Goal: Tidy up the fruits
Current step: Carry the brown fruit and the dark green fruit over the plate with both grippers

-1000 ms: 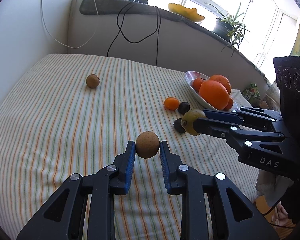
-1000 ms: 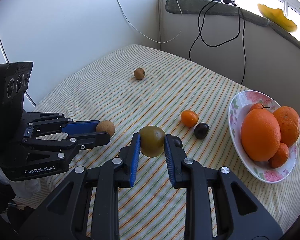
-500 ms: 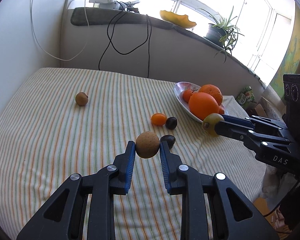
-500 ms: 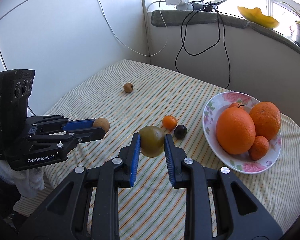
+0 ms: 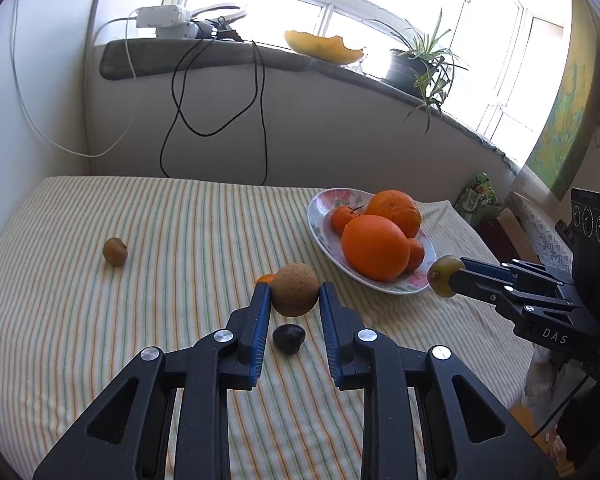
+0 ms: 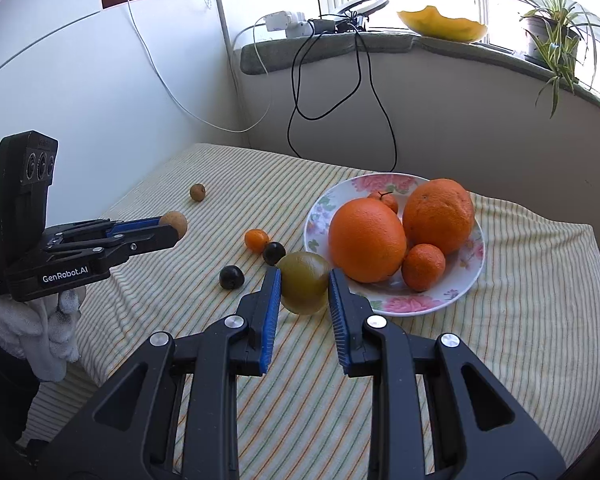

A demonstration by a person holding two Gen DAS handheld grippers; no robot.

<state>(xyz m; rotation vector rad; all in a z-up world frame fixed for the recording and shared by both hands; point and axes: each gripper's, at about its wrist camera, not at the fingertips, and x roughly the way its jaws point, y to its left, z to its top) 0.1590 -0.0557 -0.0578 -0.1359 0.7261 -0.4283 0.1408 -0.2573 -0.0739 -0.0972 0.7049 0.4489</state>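
The left gripper (image 5: 295, 300) pinches a rough brown fruit (image 5: 295, 289); the right gripper (image 6: 304, 294) pinches a smooth olive-green fruit (image 6: 304, 282). Both look light, firm and roll-prone, best squeezed across the middle, with the bowl (image 6: 474, 256) at two o'clock.

Strong daylight pours through the window (image 5: 440, 12), blowing its panes out to white glare. The striped tablecloth (image 5: 140, 280) is evenly lit with soft shadows. Fisheye bending curves the edges, corners vignette dark, and far detail looks perhaps slightly soft.
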